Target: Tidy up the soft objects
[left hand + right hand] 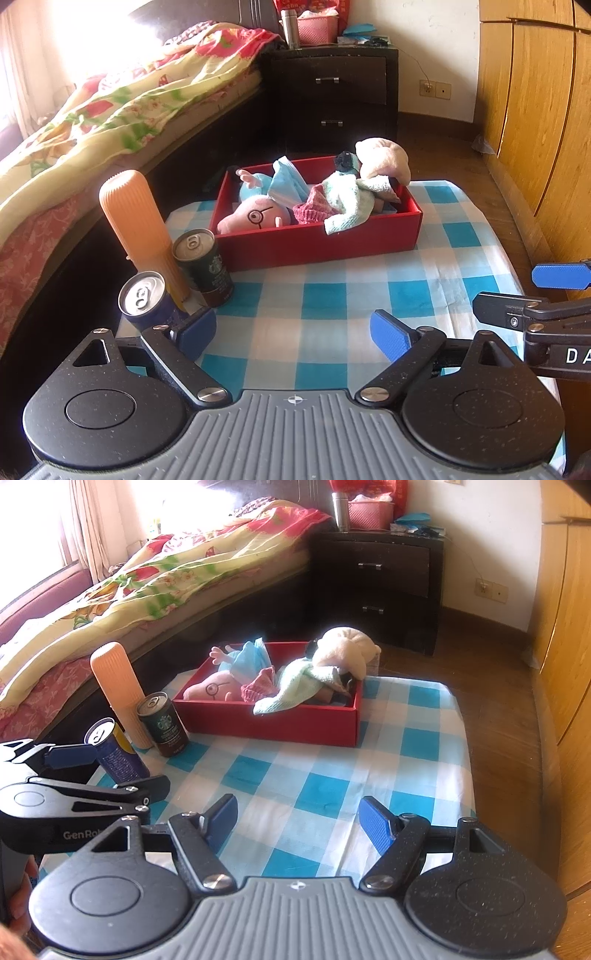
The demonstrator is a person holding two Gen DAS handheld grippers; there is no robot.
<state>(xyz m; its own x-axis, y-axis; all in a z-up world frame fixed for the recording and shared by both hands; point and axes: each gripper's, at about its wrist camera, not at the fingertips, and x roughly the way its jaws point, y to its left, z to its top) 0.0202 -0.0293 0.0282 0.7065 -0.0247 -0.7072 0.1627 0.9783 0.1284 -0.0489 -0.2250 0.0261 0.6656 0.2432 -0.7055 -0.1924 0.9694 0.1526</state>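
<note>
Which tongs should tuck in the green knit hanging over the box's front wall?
Probably right. The right tongs look nearer the green knit. The left tongs sit beside the cans. Both are open and empty.

You have the box (317, 243) at mid-frame on the cloth-covered table (332, 306); in it the pig toy (255, 216) lies at the left, the knitted garment (349, 205) drapes over the near wall at the right, and the plush head (386, 158) rises at the upper right; left of the box stand the tall bottle (136, 225) and two cans (205, 266), one nearer the lower left; the bed (110, 103) fills the upper left; the nightstand (332, 92) sits behind the box.
</note>
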